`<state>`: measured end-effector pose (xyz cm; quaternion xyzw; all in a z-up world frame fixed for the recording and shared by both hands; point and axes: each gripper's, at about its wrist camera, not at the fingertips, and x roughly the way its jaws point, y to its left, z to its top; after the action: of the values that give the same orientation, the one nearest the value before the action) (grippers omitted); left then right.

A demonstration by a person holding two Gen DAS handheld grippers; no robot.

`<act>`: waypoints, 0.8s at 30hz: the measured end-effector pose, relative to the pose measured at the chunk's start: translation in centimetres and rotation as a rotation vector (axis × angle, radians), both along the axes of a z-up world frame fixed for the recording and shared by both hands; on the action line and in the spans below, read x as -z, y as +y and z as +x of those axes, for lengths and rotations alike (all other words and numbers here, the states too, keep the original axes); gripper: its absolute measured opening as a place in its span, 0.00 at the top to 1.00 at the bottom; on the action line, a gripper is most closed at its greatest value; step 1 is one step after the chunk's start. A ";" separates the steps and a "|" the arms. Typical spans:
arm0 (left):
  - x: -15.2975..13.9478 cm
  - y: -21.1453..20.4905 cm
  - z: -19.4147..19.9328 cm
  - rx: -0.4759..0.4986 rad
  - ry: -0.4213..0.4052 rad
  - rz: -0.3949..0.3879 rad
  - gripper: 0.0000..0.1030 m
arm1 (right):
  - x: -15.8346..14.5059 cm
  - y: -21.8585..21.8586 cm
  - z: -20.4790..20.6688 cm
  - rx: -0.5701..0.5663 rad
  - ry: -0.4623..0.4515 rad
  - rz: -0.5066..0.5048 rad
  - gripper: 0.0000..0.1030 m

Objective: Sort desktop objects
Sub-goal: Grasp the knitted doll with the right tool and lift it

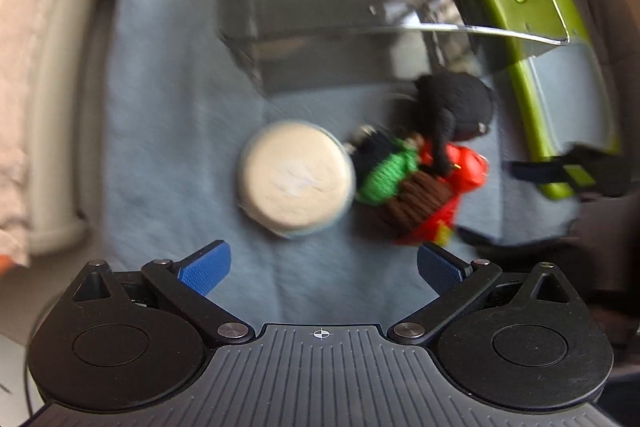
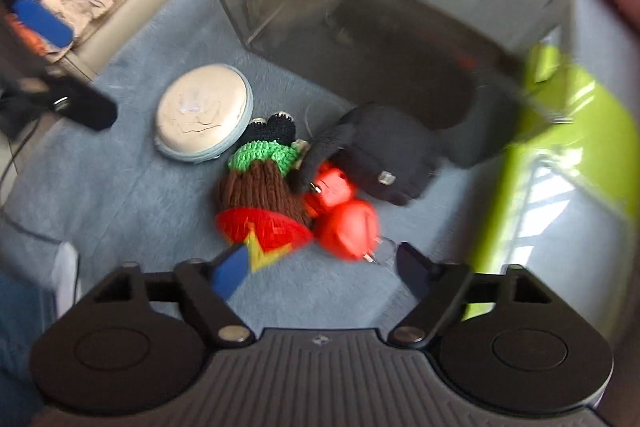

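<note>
Both your left tool (image 1: 320, 269) and right tool (image 2: 320, 267) hang released, empty. That knitted doll (image 2: 264, 183) looks soft, light; pinch its brown middle.

Knitted wool doll (image 2: 264, 183), fuzzy blue cloth (image 2: 120, 195), clear (glossy) plastic box (image 2: 360, 7)

Colours on the pale blue cloth (image 2: 132, 195)

At centre frame, a cream round case (image 2: 202, 111) with blue-grey edging; a knitted doll (image 2: 260, 187) in green, brown, red and yellow; a black pouch (image 2: 384, 151); a red plug (image 2: 346, 227); right, a lime-green tray (image 2: 568, 131).
</note>
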<state>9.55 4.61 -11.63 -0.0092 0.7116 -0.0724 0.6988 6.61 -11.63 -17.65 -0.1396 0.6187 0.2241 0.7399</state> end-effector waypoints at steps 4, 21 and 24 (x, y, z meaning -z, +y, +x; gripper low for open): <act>-1.5 1.3 1.4 -0.010 -0.114 0.043 0.00 | 2.2 2.4 0.6 -0.034 0.034 0.068 0.23; -4.3 1.0 -0.7 0.076 -0.221 0.034 0.00 | 1.7 4.8 -0.2 -0.154 -0.076 -0.048 0.70; -5.6 0.5 -1.5 0.094 -0.263 0.068 0.00 | 1.0 2.9 0.6 -0.028 0.055 0.015 0.76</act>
<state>8.02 5.08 -6.06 0.0572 0.6154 -0.0815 0.7819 7.24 -8.72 -18.66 -0.1364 0.6349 0.2430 0.7205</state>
